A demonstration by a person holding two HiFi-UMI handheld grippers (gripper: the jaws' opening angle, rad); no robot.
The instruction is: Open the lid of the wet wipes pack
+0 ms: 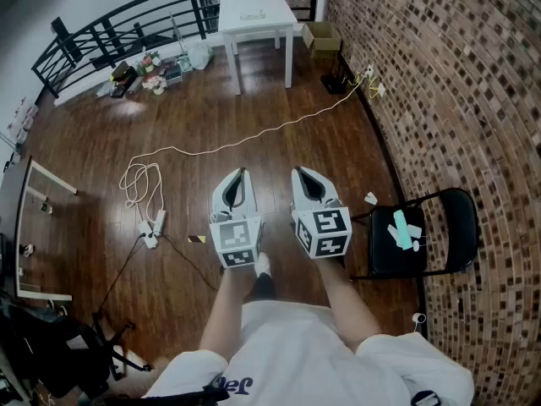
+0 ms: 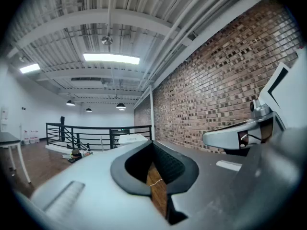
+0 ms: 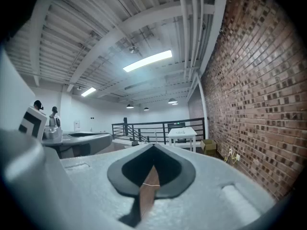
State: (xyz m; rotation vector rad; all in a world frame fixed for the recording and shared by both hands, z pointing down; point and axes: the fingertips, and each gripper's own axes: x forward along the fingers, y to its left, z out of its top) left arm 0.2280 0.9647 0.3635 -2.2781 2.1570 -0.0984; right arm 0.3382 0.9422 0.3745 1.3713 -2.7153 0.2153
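A pale green and white pack (image 1: 404,231), which looks like the wet wipes pack, lies on the seat of a black folding chair (image 1: 385,256) at the right, by the brick wall. Both grippers hang side by side over the wooden floor, left of the chair and well apart from the pack. The left gripper (image 1: 243,172) (image 2: 153,143) has its jaws together with nothing between them. The right gripper (image 1: 298,172) (image 3: 153,146) is likewise shut and empty. Each gripper view shows the other gripper alongside. The pack appears in neither gripper view.
A white table (image 1: 256,15) and a cardboard box (image 1: 321,36) stand far ahead near a black railing (image 1: 127,24). A white cable (image 1: 254,138) and a power strip (image 1: 152,229) lie on the floor. The brick wall (image 1: 473,100) runs along the right.
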